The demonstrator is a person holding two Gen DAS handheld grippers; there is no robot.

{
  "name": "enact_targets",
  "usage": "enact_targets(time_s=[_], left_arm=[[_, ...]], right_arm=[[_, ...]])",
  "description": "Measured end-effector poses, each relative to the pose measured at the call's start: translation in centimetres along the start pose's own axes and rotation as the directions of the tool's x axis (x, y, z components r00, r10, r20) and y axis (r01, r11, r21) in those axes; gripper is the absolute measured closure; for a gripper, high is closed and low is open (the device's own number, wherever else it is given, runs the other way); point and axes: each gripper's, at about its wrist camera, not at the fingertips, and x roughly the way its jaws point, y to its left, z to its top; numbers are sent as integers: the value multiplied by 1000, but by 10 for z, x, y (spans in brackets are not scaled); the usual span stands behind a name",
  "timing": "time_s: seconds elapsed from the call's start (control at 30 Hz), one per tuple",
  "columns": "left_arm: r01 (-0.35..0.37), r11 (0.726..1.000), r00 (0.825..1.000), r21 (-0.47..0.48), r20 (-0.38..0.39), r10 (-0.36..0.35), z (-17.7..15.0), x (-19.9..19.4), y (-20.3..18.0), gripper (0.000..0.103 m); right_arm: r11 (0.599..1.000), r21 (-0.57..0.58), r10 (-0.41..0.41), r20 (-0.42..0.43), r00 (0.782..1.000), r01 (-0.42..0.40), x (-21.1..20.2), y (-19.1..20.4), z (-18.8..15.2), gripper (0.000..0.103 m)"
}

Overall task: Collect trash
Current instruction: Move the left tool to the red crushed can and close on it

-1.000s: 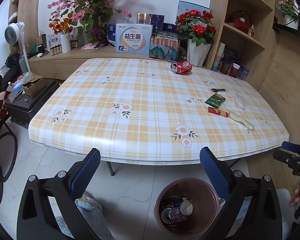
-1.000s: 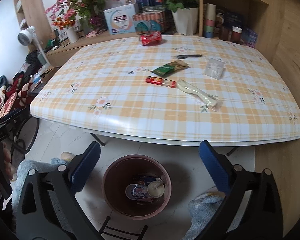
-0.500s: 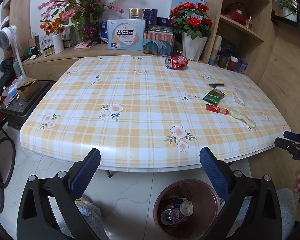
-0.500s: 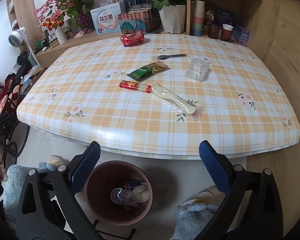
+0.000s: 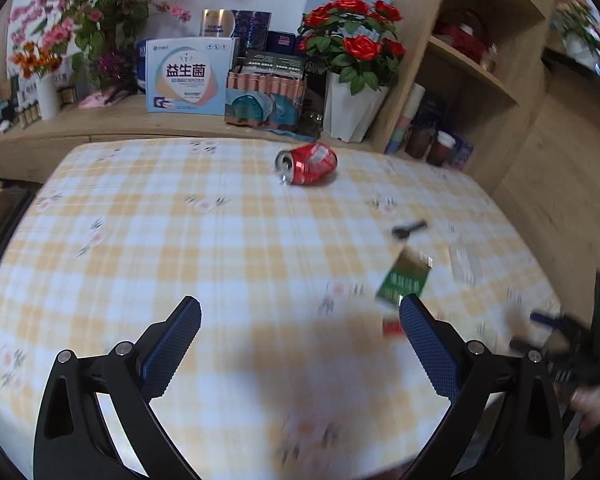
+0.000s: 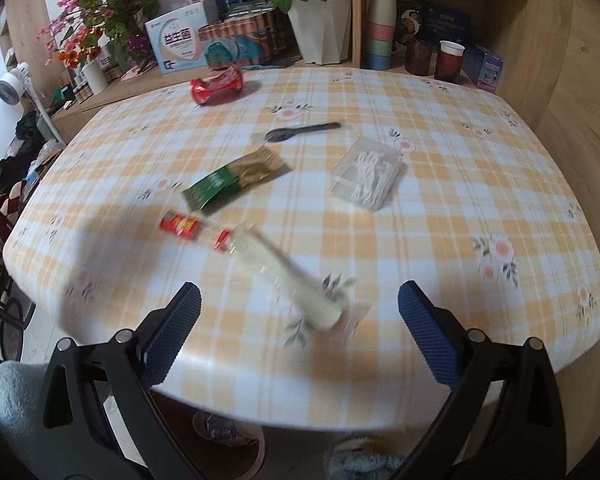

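- Both grippers now out over the yellow plaid tablecloth table [image 6: 440, 200]; a second ago back at its edge above the brown round bin [image 6: 228, 436].
- Left gripper [image 5: 300, 344]: jaws spread, empty, aimed toward crushed red soda can [image 5: 306, 163] at table's far side.
- Right gripper [image 6: 298, 332]: jaws spread, empty, just short of the long pale plastic-wrapped stick [image 6: 288, 280] near the table's front edge.
- Green foil sachet [image 6: 236, 178], red snack wrapper [image 6: 182, 225], black plastic spoon [image 6: 300, 131], clear plastic packet [image 6: 366, 178] mid-table, uncollected.
- Likely reach phase; nothing grasped yet.
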Motion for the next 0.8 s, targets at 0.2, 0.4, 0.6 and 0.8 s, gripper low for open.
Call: enact_targets(time_s=[0.2,0.4,0.6,0.8], left_arm=[[-50,996,999,-70,11,51,90,104,7,6],[-69,974,997,-215,-32,64,136,202,30,14],[-82,932,996,-352,-50,69,150,257,45,14],[-103,927,993,-361,-95,73,147,274,40,37]], right_arm=[[999,16,-31,2,1000,31,36,-27,42,6],[999,22,-41,-9,999,41,66,-47,63,6],[999,40,-33,-25,999,34,85,-62,71,6],[996,89,-18,-38,999,22,98,-74,76,6]])
